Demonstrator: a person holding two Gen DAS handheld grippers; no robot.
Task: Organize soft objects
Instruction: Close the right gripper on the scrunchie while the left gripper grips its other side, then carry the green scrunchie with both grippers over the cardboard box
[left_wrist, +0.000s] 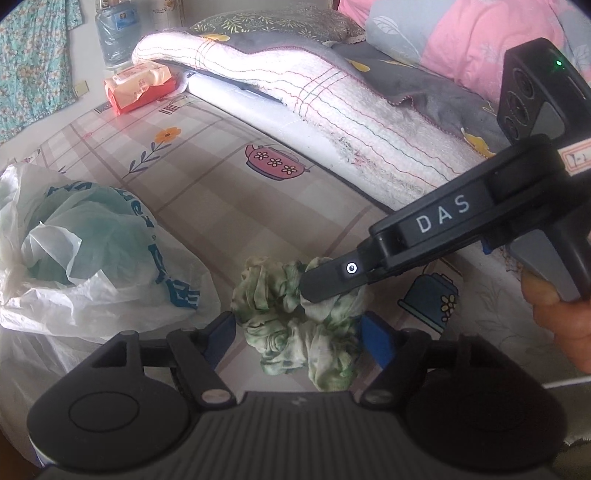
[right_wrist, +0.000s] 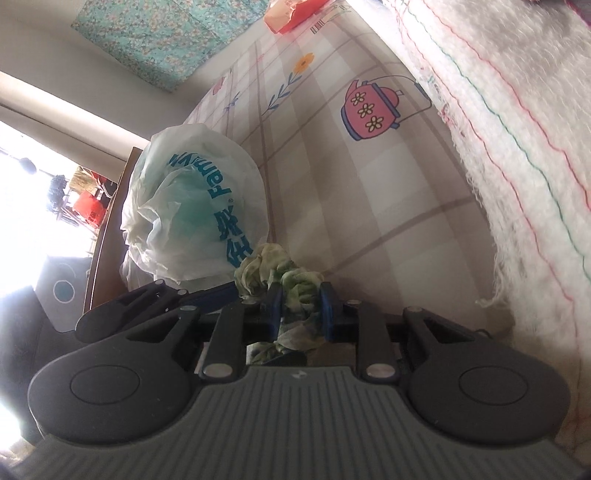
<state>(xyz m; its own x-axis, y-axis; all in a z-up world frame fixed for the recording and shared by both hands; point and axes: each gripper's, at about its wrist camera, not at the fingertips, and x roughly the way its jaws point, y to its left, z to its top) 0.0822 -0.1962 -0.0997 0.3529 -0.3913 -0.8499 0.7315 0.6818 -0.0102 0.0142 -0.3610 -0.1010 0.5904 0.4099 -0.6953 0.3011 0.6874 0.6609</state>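
Note:
A crumpled green-and-white cloth (left_wrist: 295, 317) lies on the checked sheet (left_wrist: 207, 173). My left gripper (left_wrist: 299, 328) is open, its blue fingers standing on either side of the cloth. My right gripper (right_wrist: 301, 310) is shut on the far part of the same cloth (right_wrist: 295, 291); in the left wrist view it reaches in from the right (left_wrist: 325, 280). A white plastic bag (left_wrist: 85, 251) with blue print and something teal inside lies to the left; it also shows in the right wrist view (right_wrist: 195, 206).
A white fringed blanket (left_wrist: 332, 110) and grey and pink bedding (left_wrist: 461, 40) are piled along the right. An orange tissue pack (left_wrist: 140, 86) and a water jug (left_wrist: 114, 33) stand at the far end. Floral fabric (left_wrist: 33, 66) hangs on the wall.

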